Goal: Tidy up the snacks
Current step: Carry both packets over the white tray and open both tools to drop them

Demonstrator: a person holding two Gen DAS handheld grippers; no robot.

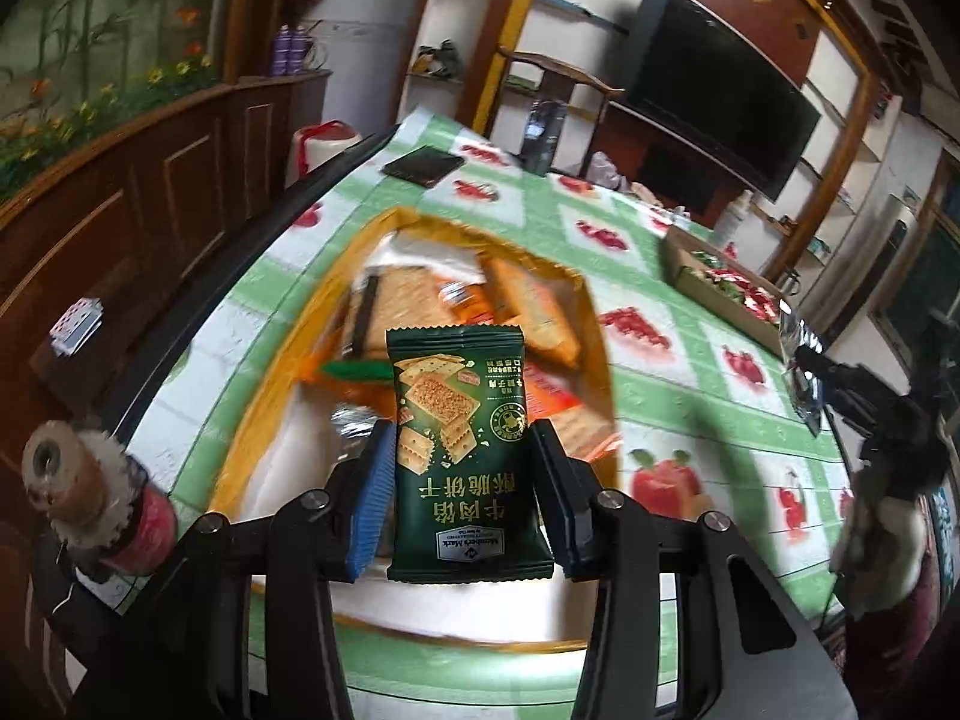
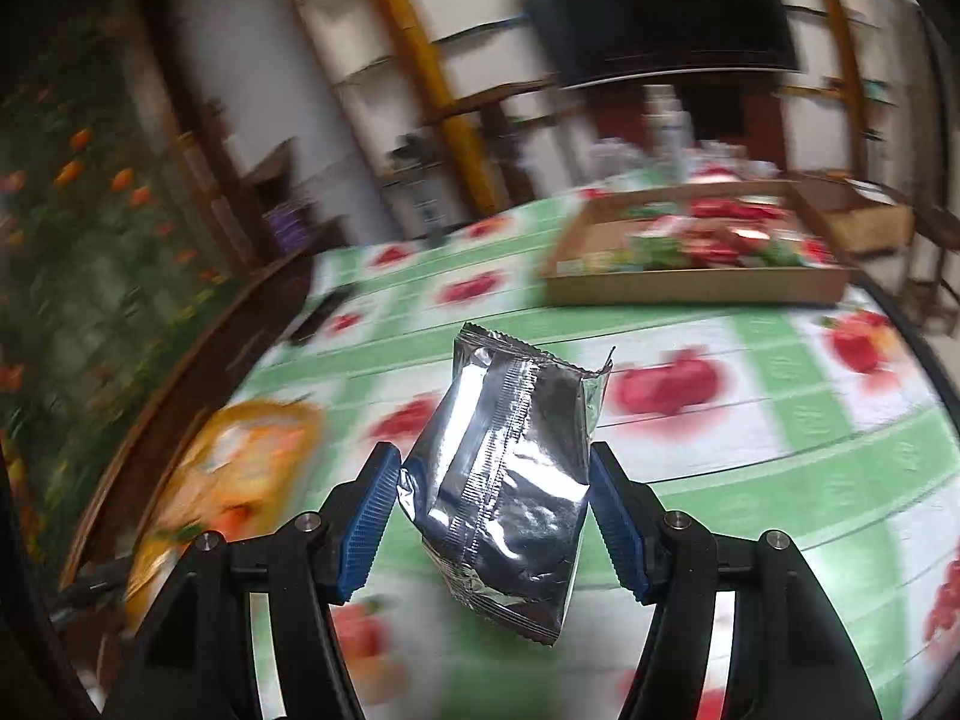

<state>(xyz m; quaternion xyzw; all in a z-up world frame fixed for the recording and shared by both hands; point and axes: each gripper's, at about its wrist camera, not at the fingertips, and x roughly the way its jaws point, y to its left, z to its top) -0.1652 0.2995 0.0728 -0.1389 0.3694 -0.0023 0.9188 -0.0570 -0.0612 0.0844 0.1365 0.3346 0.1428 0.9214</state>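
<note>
In the left wrist view, the left gripper (image 1: 465, 450) is clamped on one dark green cracker packet (image 1: 461, 450), its two blue pads pressing the packet's sides. The packet stands upright between the jaws, its print upside down to the camera, above a yellow tray (image 1: 282, 372) that lies on the table (image 1: 690, 372) with its green-and-white fruit cloth. The tray holds several orange and tan snack packets, too blurred to count. Farther along the table sits one cardboard box (image 1: 708, 282) of red and green wrapped sweets, and one flat black object (image 1: 423, 167) lies near the far edge. At the right edge the right gripper (image 1: 810, 372) shows small, with something silver in it. One dark television (image 1: 720, 96) hangs on the back wall, and a wooden chair (image 1: 558, 96) stands behind the table.

In the right wrist view, the right gripper (image 2: 495, 492) grips one silver foil packet (image 2: 510, 480), tilted, with its torn top pointing away; both blue pads touch its sides. It is held above the table (image 2: 780, 420). The cardboard box (image 2: 690, 285) lies ahead on the cloth, well apart from the packet, and the yellow tray (image 2: 240, 468) is a blur at lower left.
</note>
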